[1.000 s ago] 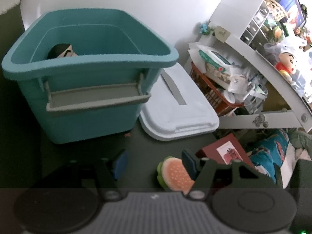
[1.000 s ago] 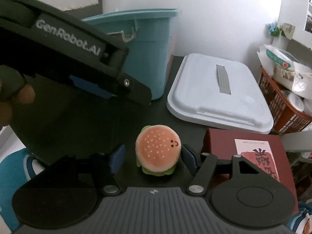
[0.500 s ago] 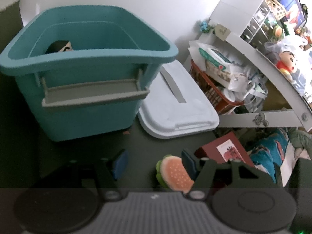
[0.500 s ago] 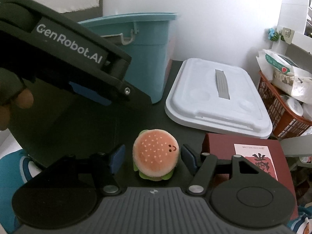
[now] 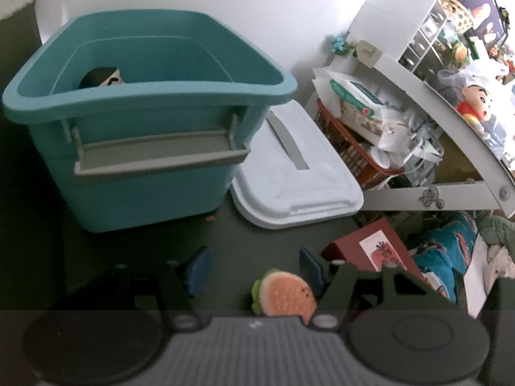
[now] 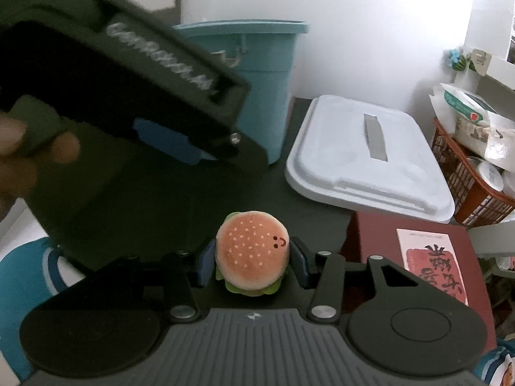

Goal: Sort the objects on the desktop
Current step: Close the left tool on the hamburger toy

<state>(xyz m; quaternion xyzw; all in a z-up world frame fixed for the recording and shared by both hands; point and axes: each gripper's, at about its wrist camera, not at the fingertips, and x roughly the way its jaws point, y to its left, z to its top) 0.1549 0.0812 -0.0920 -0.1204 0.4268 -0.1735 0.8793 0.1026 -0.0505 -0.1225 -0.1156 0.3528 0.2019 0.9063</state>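
The right gripper [image 6: 249,262], jaws just closing, clamps the burger plush [image 6: 252,254] on the dark desk in front of the teal bin [image 6: 257,74], presumably its destination, while the left gripper [image 5: 254,265] waits open and empty.

A dark table [image 6: 180,212] carries everything here. A teal bin [image 5: 145,167] stands at its back left, close to the white wall. Just beside the bin, to its right, a white lid [image 6: 370,157] with a grey strip lies flat. Nearer, a dark red box [image 6: 418,257] with a printed label lies at the right, and a burger plush [image 6: 252,252] sits on the table to the left of it.
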